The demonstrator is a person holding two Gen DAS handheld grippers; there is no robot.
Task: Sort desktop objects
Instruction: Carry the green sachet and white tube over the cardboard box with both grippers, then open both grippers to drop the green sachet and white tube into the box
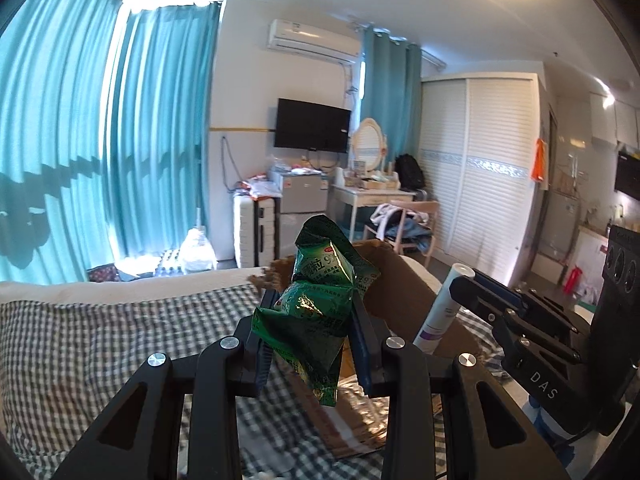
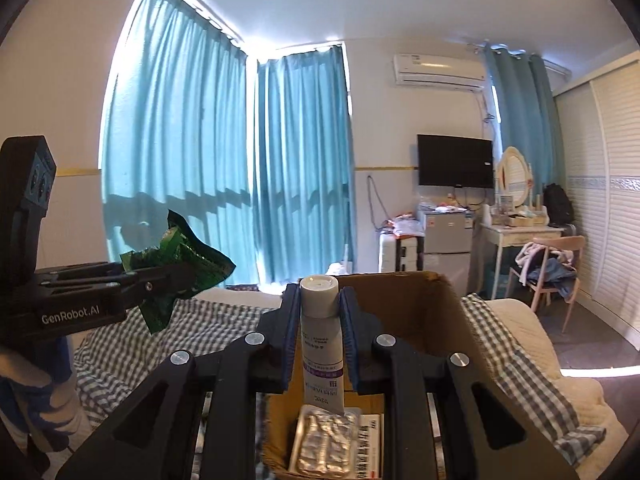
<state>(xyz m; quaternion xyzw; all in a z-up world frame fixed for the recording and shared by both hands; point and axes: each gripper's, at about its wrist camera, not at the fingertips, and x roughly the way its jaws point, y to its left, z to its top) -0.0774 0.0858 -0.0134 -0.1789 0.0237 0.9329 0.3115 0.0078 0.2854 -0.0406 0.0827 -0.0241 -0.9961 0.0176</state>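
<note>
My left gripper (image 1: 316, 304) is shut on a crumpled green sachet pack (image 1: 320, 312) and holds it in the air over the checked bedspread, beside a brown cardboard box (image 1: 404, 284). The pack also shows in the right wrist view (image 2: 180, 256), with the left gripper (image 2: 160, 276) at the left. My right gripper (image 2: 320, 300) is shut on a white tube (image 2: 320, 332) with a purple band, cap up, above the open cardboard box (image 2: 444, 320). The tube (image 1: 444, 304) and right gripper (image 1: 476, 280) show at the right of the left wrist view.
Inside the box lie a silver blister pack (image 2: 324, 444) and a white medicine carton (image 2: 370, 448). The box sits on a bed with a checked cover (image 1: 100, 340). Blue curtains (image 2: 200, 160), a TV (image 1: 312, 126), a small fridge (image 1: 302, 196) and a dressing table (image 2: 520, 236) stand beyond.
</note>
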